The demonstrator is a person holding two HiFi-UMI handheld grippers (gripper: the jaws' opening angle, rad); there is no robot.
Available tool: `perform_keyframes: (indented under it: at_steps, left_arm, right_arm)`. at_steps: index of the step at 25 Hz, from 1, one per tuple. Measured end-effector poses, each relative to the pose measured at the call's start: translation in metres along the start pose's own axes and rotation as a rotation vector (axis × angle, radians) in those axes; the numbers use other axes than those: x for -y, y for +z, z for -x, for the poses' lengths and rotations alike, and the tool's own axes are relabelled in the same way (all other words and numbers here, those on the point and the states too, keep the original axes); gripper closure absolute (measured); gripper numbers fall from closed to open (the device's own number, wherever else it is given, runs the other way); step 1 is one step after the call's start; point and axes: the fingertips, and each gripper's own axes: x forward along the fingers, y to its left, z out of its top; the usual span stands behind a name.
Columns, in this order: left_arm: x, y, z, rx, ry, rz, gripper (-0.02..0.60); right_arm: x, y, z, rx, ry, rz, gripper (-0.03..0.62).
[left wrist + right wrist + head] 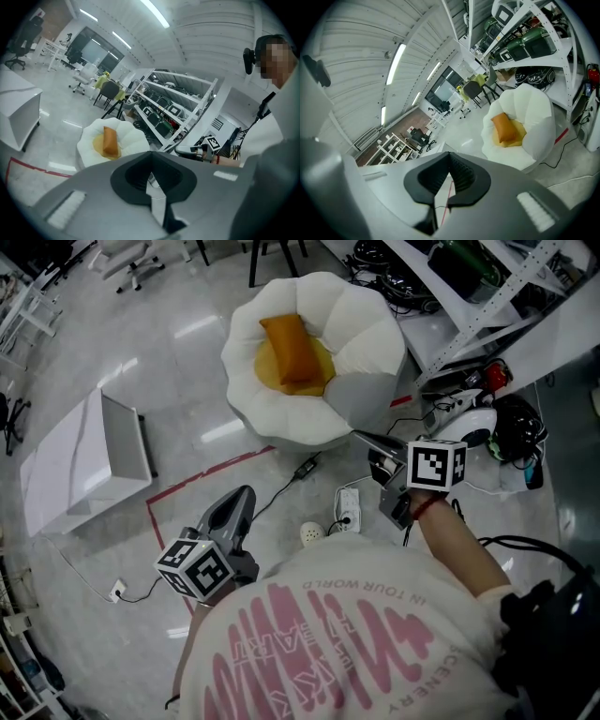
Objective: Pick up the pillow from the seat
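Note:
An orange pillow (pixel 292 351) lies on the yellow cushion of a white petal-shaped seat (pixel 366 352) at the top middle of the head view. Both grippers are held over the floor, short of the seat and apart from it. My left gripper (pixel 243 495) is shut and empty, pointing up toward the seat. My right gripper (pixel 364 438) is also shut with nothing in it, near the seat's lower right side. The left gripper view has the pillow (pixel 109 142) ahead beyond the shut jaws (pixel 150 155). The right gripper view has the pillow (pixel 504 127) ahead and to the right of the shut jaws (pixel 449 155).
A white cabinet (pixel 84 460) stands on the floor at the left. Red tape (pixel 211 471) marks the floor before the seat. A power strip (pixel 349 506), cables and a small round white object (pixel 312 533) lie between the grippers. Metal shelving (pixel 487 296) and gear fill the right.

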Motion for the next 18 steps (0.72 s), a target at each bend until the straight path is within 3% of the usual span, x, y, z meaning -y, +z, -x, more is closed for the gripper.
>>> perform_keyframes:
  at_steps: [8,18]
  left_arm:
    - [0.006,0.016,-0.021,-0.011,0.004,-0.04,0.568]
    - [0.007,0.024,-0.036,-0.069,0.004,-0.116,0.568]
  right_arm:
    - [0.015,0.017,0.0,0.01,0.008,-0.006,0.588]
    - [0.028,0.008,0.009,0.032,0.002,-0.033,0.588]
